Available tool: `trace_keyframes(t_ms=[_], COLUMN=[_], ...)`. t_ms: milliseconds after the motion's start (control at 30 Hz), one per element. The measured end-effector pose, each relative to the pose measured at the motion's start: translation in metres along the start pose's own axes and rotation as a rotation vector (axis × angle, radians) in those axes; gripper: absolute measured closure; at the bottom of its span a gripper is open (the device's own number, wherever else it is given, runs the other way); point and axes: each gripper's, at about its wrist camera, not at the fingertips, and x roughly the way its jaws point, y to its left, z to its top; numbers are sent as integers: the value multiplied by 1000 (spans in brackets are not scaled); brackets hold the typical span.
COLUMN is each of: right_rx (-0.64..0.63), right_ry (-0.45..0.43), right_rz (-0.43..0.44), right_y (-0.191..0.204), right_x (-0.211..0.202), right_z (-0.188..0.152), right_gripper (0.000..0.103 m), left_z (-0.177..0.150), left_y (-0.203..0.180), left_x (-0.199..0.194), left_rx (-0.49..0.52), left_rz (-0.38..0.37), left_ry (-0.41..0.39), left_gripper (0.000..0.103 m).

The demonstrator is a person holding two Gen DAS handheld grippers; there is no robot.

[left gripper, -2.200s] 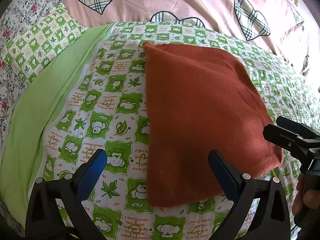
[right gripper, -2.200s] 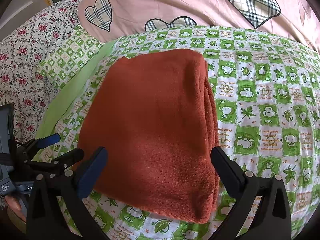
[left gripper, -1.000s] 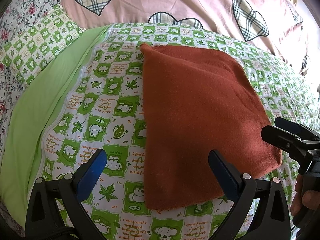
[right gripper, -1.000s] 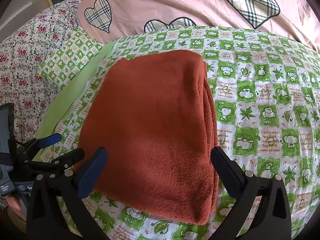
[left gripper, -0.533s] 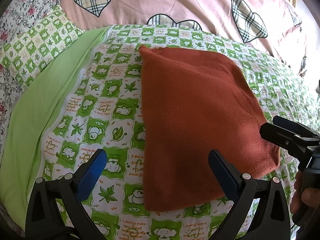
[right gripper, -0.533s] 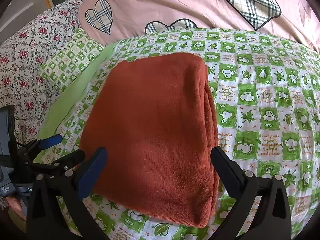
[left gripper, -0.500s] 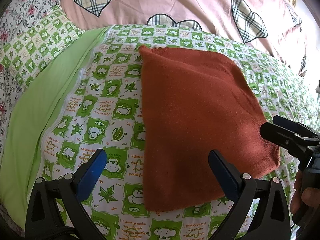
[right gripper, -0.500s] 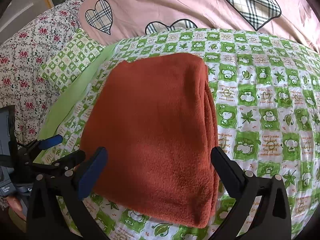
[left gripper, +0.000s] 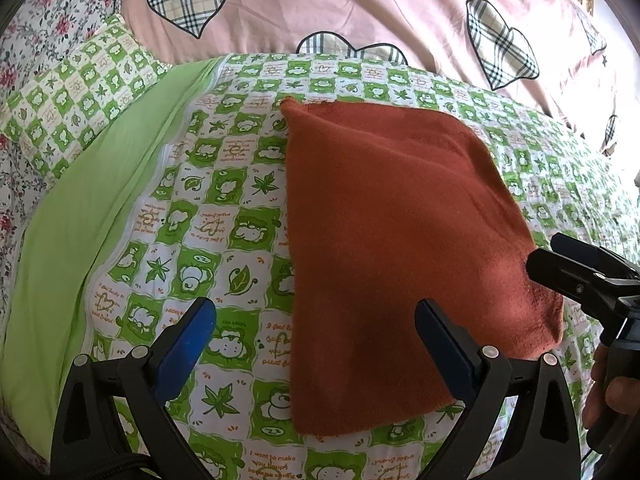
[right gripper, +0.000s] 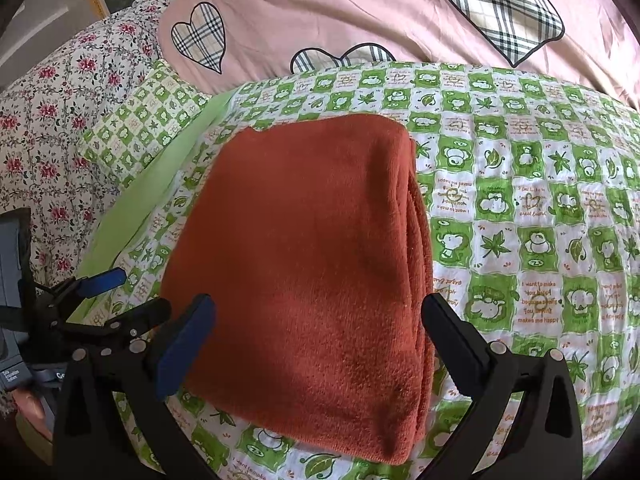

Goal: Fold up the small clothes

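The rust-orange cloth (right gripper: 304, 264) lies folded into a compact, several-layered rectangle on the green-and-white checked bedspread (right gripper: 532, 208), its stacked edges showing along the side nearest the right gripper's outer finger. Across the last two seconds its outline on the bedspread is unchanged; only the viewpoints drift slightly, the cloth sitting a little farther ahead of both sets of fingers than before. This suggests the folding of this piece is finished and the hands are backing off rather than starting another fold.

In the right wrist view the cloth sits directly ahead of and between the fingers of the right gripper (right gripper: 318, 334), its near edge passing beneath the fingertips, apparently without contact. These fingers stand wide apart and hold nothing. In the left wrist view the cloth (left gripper: 396, 240) lies ahead and toward the inner finger of the left gripper (left gripper: 314, 334), whose blue-padded fingers (left gripper: 188, 340) are likewise spread wide and empty, hovering over bare bedspread (left gripper: 224, 184).

Each gripper appears at the edge of the other's view, flanking the cloth's near corners. Beyond the cloth, a plain green sheet (left gripper: 92, 216) borders the bedspread on the left fingers' outer side, and a pink quilt with plaid hearts (right gripper: 360, 20) lies behind.
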Motion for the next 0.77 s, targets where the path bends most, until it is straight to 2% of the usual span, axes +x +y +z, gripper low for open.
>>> trace_keyframes(t_ms=[767], right_rx=[15], right_ry=[14], right_rz=[-6], right_y=[-16], right_x=[10], right_z=[1], right_gripper=[1], left_z=[9], left_y=[1], left_x=[4], left_rx=[-16], left_rz=[1], left_ry=[8], left_gripper=[4])
